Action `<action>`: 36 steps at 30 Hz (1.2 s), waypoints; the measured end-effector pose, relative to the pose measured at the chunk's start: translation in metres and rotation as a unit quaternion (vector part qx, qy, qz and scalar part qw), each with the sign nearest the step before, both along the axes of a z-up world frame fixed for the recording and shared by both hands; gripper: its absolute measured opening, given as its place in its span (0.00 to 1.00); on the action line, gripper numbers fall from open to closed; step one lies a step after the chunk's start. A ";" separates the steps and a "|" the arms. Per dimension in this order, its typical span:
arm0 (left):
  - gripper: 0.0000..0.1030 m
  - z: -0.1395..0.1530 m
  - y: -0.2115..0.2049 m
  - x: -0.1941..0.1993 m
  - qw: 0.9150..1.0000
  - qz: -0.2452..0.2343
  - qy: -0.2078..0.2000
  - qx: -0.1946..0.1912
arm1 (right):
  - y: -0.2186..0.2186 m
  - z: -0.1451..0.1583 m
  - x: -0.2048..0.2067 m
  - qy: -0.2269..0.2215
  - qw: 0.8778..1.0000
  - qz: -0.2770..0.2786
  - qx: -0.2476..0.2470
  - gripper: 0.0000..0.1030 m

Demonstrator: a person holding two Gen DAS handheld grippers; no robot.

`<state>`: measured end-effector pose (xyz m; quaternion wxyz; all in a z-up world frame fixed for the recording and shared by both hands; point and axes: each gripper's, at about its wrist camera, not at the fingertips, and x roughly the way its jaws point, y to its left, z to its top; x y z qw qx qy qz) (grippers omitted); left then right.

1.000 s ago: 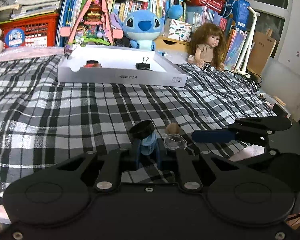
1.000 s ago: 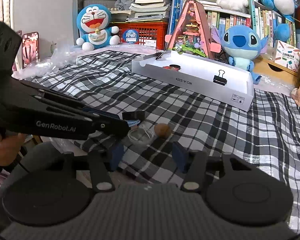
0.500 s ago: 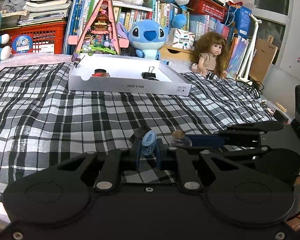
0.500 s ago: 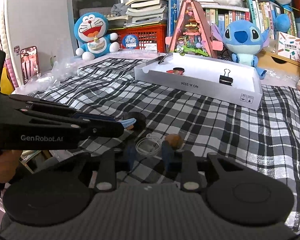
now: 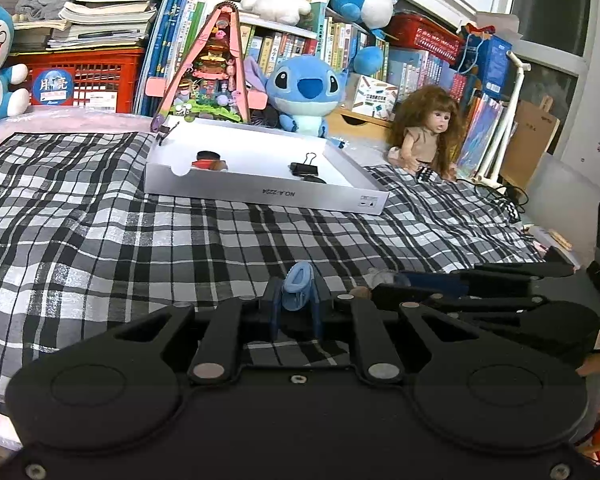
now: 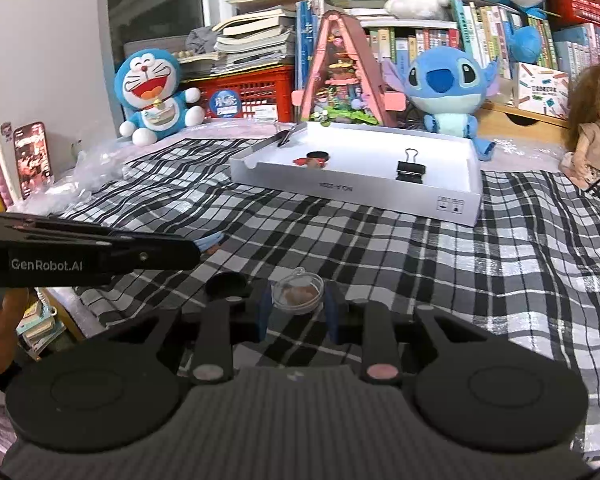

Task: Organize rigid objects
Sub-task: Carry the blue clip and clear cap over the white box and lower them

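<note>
Two hand-held grippers work low over a black-and-white checked cloth [image 5: 100, 240] near its front edge. The left gripper [image 5: 296, 300] is pressed together on a small light-blue plastic clip [image 5: 298, 284], which stands upright between the pads, lifted just clear of the cloth. The right gripper [image 6: 298, 300] pinches a clear round plastic capsule [image 6: 297, 291] with something small and brown inside; the pads sit on its opposite sides. A black round cap [image 6: 226, 284] lies on the cloth just left of it.

Handling, as a judgement: both pieces look light and stiff. The clip offers flat sides and should hold well when taken across its middle. The capsule is smooth and curved, likely thin-walled and slippery; a grip across its widest part, with gentle pressure, seems safest, since a hard squeeze could crack it or pop it out of the pads.

The only container on the cloth is a shallow white cardboard tray [image 5: 260, 194], well apart from both grippers, toward the shelves. It holds a black binder clip [image 5: 306, 168] on the right and a small dark-and-red round item [image 5: 208, 160] on the left; the rest of its floor is bare.
</note>
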<state>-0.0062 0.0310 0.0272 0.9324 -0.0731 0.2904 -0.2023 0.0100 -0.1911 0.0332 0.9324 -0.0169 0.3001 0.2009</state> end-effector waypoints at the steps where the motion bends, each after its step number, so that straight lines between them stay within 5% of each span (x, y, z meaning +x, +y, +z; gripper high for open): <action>1: 0.14 0.000 0.000 0.001 1.000 0.002 0.000 0.002 | -0.001 0.000 0.001 -0.001 1.000 -0.004 -0.001 0.32; 36: 0.14 0.040 -0.007 0.111 0.999 0.047 0.000 0.003 | -0.034 0.043 0.106 0.019 0.991 -0.113 0.065 0.32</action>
